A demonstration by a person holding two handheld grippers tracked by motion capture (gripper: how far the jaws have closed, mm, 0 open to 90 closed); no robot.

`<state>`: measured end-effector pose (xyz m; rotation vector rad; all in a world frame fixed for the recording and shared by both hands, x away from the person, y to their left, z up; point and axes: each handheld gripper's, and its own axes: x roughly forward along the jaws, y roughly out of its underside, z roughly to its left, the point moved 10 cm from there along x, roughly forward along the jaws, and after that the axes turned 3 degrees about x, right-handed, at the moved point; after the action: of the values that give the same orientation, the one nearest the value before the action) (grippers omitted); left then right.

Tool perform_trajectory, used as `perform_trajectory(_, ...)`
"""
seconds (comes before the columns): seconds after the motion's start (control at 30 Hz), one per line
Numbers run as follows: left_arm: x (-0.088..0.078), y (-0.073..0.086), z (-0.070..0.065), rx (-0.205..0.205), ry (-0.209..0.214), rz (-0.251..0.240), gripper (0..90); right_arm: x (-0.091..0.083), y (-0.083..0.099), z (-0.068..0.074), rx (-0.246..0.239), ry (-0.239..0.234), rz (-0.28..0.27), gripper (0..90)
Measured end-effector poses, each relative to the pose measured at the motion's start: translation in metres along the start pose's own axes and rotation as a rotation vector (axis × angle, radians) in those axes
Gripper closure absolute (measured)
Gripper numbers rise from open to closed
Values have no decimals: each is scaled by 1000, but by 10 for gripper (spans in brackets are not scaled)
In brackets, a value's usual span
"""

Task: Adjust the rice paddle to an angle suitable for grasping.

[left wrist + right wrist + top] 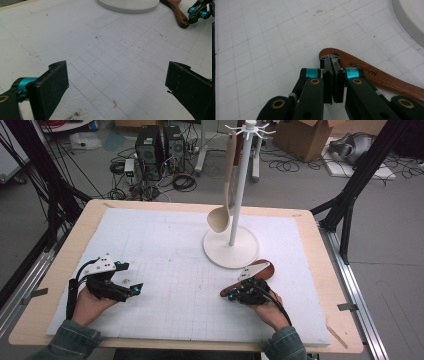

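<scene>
The work in hand looks like picking up the dark wooden spatula [372, 76] by its handle end, probably to hang it on the white utensil stand [239, 185], where a pale wooden spoon [223, 205] already hangs from 1 of the hooks. The main risk is that the right gripper [333, 61] does not really hold anything: its 2 jaws are pressed together and sit over the rounded end of the handle, near the small hanging hole, and in the right gripper view it is not clear whether a thin edge of wood is between the pads or whether they only rest on top of it. If the grip is only on the edge, the spatula may slip out or swing down when it is lifted, because the long blade end is heavy and far from the jaws. A swinging blade could also knock the round base [231, 247] of the stand, which lies just beside the spatula on the white gridded mat [165, 270]. The left gripper [117, 82] has its jaws wide apart, holds nothing, and hovers low over bare mat, well apart from the spatula.
</scene>
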<state>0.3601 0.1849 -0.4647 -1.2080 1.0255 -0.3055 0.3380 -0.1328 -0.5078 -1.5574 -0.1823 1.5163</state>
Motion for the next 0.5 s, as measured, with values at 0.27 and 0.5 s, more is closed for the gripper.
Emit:
perform_trajectory(0.27, 0, 0, 0, 3, 1, 3, 53, 11, -7, 2, -13, -9, 16, 896)
perform_trajectory(0.5, -1, 1, 1, -1, 1, 1, 53, 0, -9, 0, 2, -9, -17, 896)
